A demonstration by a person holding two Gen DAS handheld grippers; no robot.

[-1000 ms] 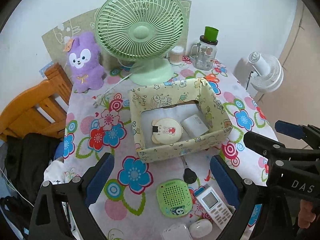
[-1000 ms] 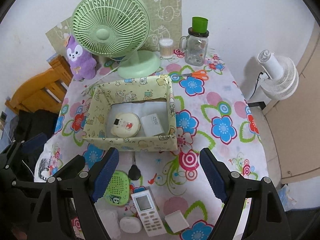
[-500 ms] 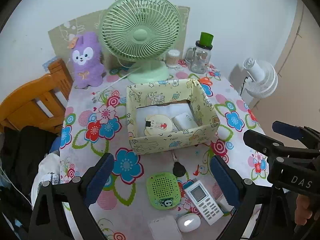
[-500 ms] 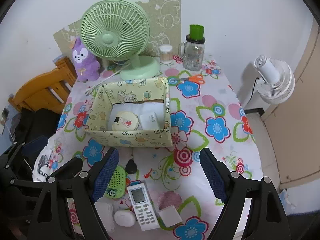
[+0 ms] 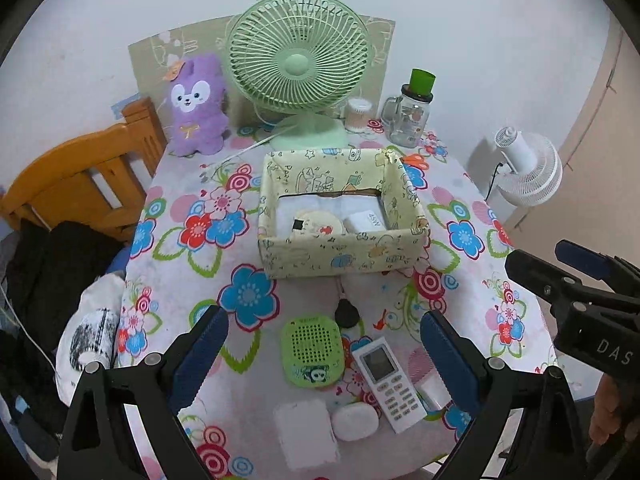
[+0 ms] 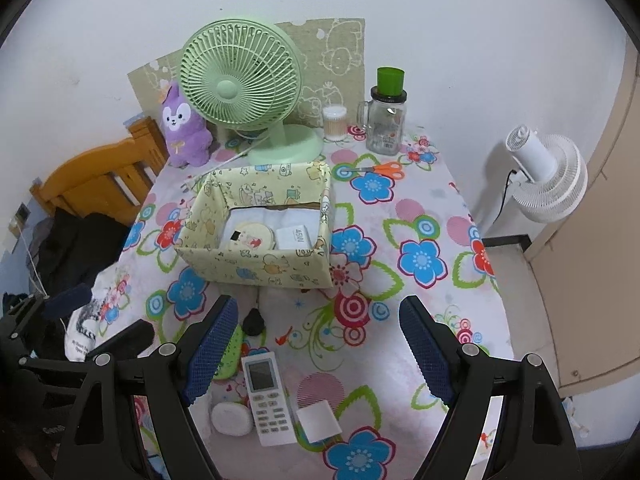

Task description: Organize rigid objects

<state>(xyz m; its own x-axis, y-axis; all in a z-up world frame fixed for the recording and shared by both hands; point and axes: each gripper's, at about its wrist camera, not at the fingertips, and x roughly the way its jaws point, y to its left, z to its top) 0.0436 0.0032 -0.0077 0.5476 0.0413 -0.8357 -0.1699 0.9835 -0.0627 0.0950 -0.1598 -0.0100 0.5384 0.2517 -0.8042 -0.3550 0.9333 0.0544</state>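
Two wrist views of the worktop (image 5: 180, 264), which carries a flowered cloth. I hold my left hand-held gripper (image 5: 324, 344) above the near edge with its blue pads spread wide and nothing between them; my right hand-held gripper (image 6: 316, 340) hangs beside it, likewise spread and empty. Both are tilted downward so that each camera takes in the loose items and their likely destination at once.

The patterned box (image 5: 340, 258) stands at the middle of the worktop, its open top facing up, which suits dropping things in from above. It already holds a round cream case (image 5: 320, 224) and a small white block (image 5: 366, 220), lying side by side on a white lining.

The rigid objects not yet sorted lie in a cluster near the front edge: a green square speaker (image 5: 312, 354), a black key fob (image 5: 346, 312) just behind it, a white remote (image 6: 268, 398), a white oval case (image 6: 232, 419), a flat white square (image 6: 319, 420), and a white rectangular pad (image 5: 306, 434). They sit close together, some touching, so I judge that a pick from above on the outermost piece is least likely to disturb its neighbours.

The green fan (image 5: 298, 66), plush toy (image 5: 196, 106), glass jar (image 6: 386, 120) and scissors (image 6: 380, 169) stand behind or beside the box, out of the working path.
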